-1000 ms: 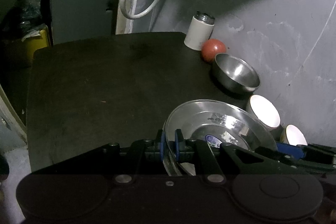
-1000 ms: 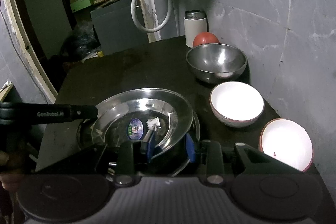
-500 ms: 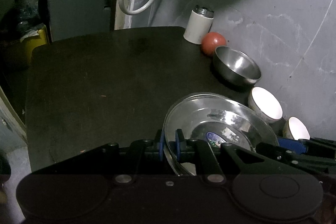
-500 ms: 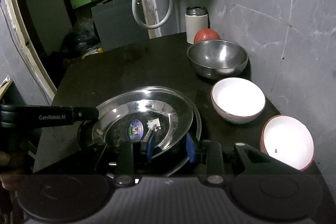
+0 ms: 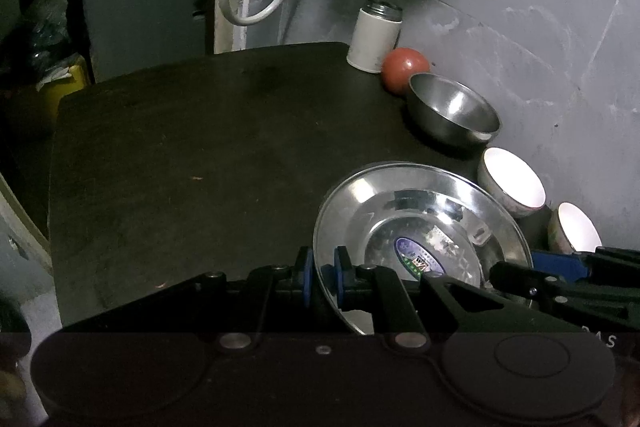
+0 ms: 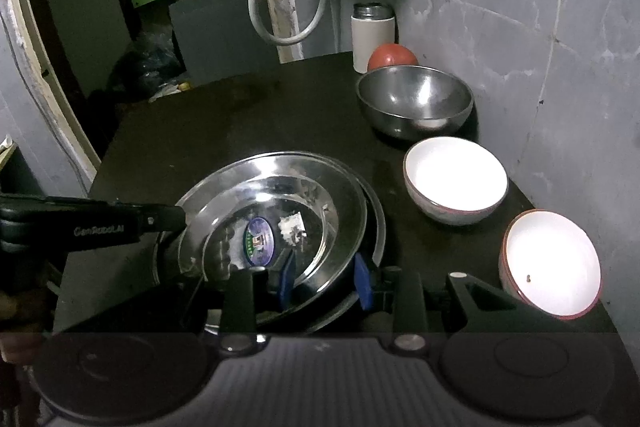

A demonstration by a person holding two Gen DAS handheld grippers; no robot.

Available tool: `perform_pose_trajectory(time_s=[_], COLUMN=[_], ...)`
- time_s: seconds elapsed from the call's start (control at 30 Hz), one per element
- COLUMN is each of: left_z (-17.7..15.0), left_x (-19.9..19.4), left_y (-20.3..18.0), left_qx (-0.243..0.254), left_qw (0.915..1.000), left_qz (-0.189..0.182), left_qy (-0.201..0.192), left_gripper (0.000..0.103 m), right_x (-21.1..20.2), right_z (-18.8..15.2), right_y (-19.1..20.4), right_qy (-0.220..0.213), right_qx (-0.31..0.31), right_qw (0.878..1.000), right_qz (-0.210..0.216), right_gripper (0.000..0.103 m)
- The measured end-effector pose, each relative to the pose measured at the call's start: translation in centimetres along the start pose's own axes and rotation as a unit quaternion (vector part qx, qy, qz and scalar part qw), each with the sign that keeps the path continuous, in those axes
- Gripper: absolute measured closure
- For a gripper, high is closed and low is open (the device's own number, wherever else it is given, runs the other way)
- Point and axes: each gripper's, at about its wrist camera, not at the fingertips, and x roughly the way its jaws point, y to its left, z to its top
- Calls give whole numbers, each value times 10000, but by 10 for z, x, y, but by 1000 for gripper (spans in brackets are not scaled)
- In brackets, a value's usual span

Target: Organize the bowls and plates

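Our left claw (image 5: 321,281) is clenched on the near rim of the top steel plate (image 5: 420,223), blue pads nearly together with only the thin rim between them. Our right claw (image 6: 326,281) straddles the opposite rim, part open; we can't tell whether its pads actually bite. The top plate sits tilted over a second plate (image 6: 372,223) on the dark table (image 5: 200,155). Risks as we read them: a thin-rim pinch on slick steel can slip, dropping the plate onto the one below. If the two claws move out of step, the plate twists out. A swing right hits the near white bowl (image 6: 456,183). The second white bowl (image 6: 554,263) and steel bowl (image 6: 416,99) line the wall; tomato (image 6: 392,57) and white jar (image 6: 373,35) sit behind.
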Motion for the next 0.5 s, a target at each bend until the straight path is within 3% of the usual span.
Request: perform_pose_trajectory(time_s=[0.5], left_z=[-2], left_x=[2], left_y=[-7], left_qx=[288], left_qw=[9996], left_qz=[-17], left_qy=[17], left_gripper=[86], right_x=[1], right_z=[-1], right_y=[6], right_qy=[70], right_qx=[-89], right_qw=[9998], right_qz=[-154], right_gripper=[61])
